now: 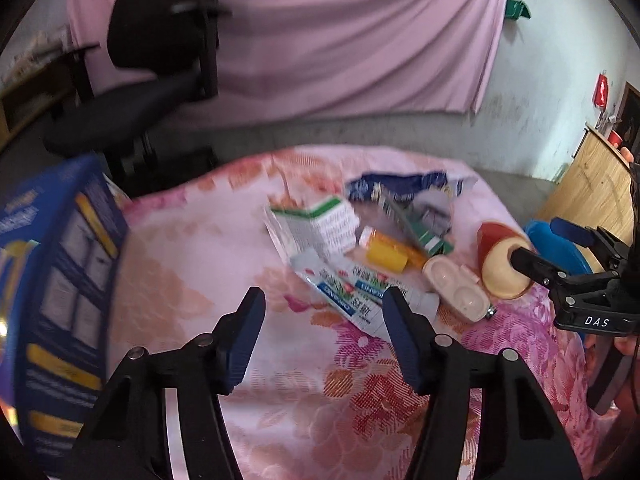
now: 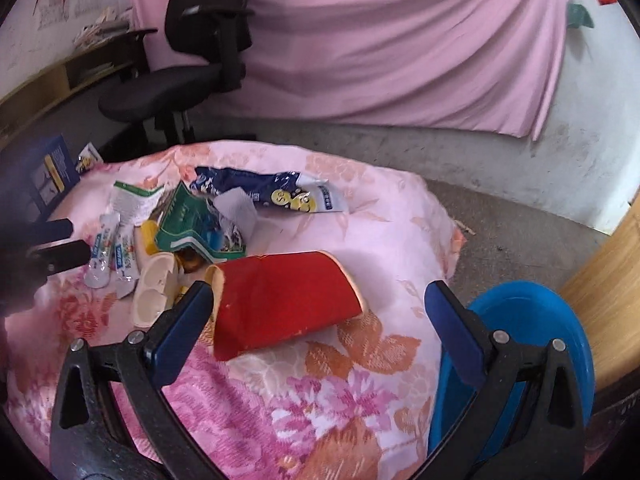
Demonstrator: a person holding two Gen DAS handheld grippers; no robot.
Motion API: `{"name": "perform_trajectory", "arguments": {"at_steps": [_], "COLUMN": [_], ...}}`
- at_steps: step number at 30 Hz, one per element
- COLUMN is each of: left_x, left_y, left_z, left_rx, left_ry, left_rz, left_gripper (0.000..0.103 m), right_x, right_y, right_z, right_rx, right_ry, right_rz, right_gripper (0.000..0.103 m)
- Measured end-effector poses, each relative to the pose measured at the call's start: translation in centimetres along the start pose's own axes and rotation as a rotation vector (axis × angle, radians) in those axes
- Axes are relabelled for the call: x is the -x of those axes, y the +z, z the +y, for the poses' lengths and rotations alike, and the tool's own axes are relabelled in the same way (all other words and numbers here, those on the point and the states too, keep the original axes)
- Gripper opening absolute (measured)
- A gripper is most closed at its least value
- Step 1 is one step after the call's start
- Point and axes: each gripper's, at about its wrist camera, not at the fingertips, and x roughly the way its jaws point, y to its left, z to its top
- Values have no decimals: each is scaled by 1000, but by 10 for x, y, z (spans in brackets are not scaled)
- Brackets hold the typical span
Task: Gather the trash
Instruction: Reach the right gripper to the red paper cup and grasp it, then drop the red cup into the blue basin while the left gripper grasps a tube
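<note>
The right gripper [image 2: 318, 312], jaws spread, straddled the red cup [image 2: 280, 304] at frame centre, apparently to grab it for the blue bin [image 2: 532, 320] lower right. The left gripper [image 1: 322, 316] hung with jaws spread, holding nothing.

Your right claw [image 2: 318, 316] straddles the paper cup [image 2: 280, 304] lying on its side on the cloth-covered table [image 2: 360, 392]. Left of the cup lies the litter pile [image 2: 192, 220]; right of the claw, the basin [image 2: 532, 320]; behind, the chair [image 2: 192, 60].
</note>
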Motion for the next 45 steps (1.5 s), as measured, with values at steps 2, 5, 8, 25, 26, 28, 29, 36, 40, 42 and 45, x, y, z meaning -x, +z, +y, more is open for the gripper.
{"name": "perform_trajectory", "arguments": {"at_steps": [2,5,8,25,26,28,29,36,40,42,45], "left_x": [-7,-12,-12,12,11,9,8,-6,-18,-20,-21], "left_y": [2,3,4,-7,-7,-4,-2,8,9,9,8], "left_z": [1,1,-1,-14,-12,-8,-7,-8,-12,-13,-11], "left_rx": [13,26,25,60,68,93,98,101,80,67,73], "left_ry": [-6,-5,-27,-17,-16,-24,-21,-19,17,35,28], "left_rz": [38,62,68,14,17,21,21,43,65,71,74], "left_gripper": [48,41,25,0,0,0,6,47,40,20,16], "right_x": [-8,-16,-18,14,18,23,25,18,14,14,13], "right_y": [3,4,4,-9,-10,-12,-12,-12,-13,-12,-12], "right_z": [0,-1,-1,-5,-6,-7,-8,-13,-14,-14,-12], "right_rx": [16,18,22,-79,-88,-97,-102,-127,-135,-133,-128], "right_ry": [5,44,71,129,128,127,124,138,148,145,137], "right_rz": [21,50,65,-35,-53,-68,-77,-56,-38,-34,-29], "right_gripper": [103,103,103,103,103,103,103,103,103,103,103]}}
